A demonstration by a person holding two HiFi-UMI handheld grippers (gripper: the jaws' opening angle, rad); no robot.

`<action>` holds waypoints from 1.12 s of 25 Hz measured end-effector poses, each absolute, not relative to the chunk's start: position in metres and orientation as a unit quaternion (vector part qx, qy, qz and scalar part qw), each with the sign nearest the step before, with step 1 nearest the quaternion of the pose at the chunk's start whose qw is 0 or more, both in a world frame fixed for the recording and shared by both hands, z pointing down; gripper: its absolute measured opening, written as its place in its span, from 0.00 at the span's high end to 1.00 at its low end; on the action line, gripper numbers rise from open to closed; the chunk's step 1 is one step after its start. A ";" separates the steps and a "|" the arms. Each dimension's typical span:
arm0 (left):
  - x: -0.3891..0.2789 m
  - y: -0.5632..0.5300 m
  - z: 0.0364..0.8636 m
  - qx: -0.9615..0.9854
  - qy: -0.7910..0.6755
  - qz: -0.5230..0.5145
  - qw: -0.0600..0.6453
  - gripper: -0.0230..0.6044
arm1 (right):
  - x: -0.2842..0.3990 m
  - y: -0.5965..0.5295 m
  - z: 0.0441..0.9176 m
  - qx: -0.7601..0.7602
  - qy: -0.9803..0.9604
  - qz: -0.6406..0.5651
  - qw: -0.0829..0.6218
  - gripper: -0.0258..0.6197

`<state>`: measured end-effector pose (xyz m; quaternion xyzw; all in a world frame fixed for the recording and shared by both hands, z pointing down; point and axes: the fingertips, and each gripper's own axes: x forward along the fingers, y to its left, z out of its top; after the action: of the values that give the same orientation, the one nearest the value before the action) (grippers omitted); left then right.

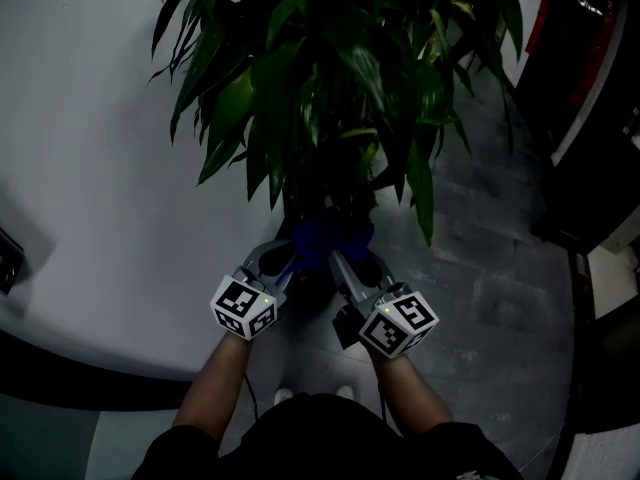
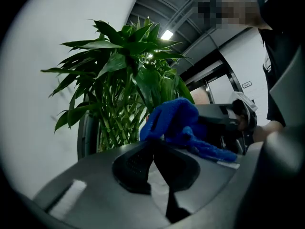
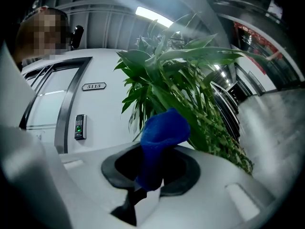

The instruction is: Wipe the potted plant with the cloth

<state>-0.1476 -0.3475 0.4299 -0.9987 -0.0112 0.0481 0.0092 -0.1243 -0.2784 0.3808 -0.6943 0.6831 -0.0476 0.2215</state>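
The potted plant [image 1: 330, 78] spreads long green leaves just ahead of both grippers; its thin stalks [image 2: 114, 123] also show in the left gripper view, and its leaves [image 3: 190, 85] in the right gripper view. A blue cloth [image 1: 332, 238] is bunched between the two grippers, under the lowest leaves. My right gripper [image 1: 342, 260] [image 3: 147, 175] is shut on the cloth [image 3: 159, 137], which rises out of its jaws. My left gripper [image 1: 288, 258] [image 2: 153, 145] has its jaws together at the tips, pinching the cloth [image 2: 174, 120] at its edge. The cloth's tail lies over one finger. The right gripper's dark body [image 2: 228, 120] sits close by.
A curved white wall [image 1: 90, 168] runs along the left. Grey floor tiles [image 1: 490, 268] lie to the right, with a dark red-and-black fixture [image 1: 585, 58] at the upper right. A door with a keypad [image 3: 79, 126] stands behind the plant.
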 end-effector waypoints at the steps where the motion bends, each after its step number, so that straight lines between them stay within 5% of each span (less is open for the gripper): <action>1: -0.152 -0.349 0.434 -0.999 -0.007 0.047 0.002 0.95 | -0.125 -0.279 0.383 -0.696 0.681 -0.052 0.224 0.83; 28: -0.192 -0.334 0.454 -0.997 -0.046 0.063 -0.025 0.95 | -0.147 -0.207 0.409 -0.811 0.549 -0.004 0.203 0.83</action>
<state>-0.1924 -0.3343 0.4541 -0.9966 -0.0462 0.0628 -0.0255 -0.1471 -0.2067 0.4087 -0.8106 0.5492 -0.0038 0.2031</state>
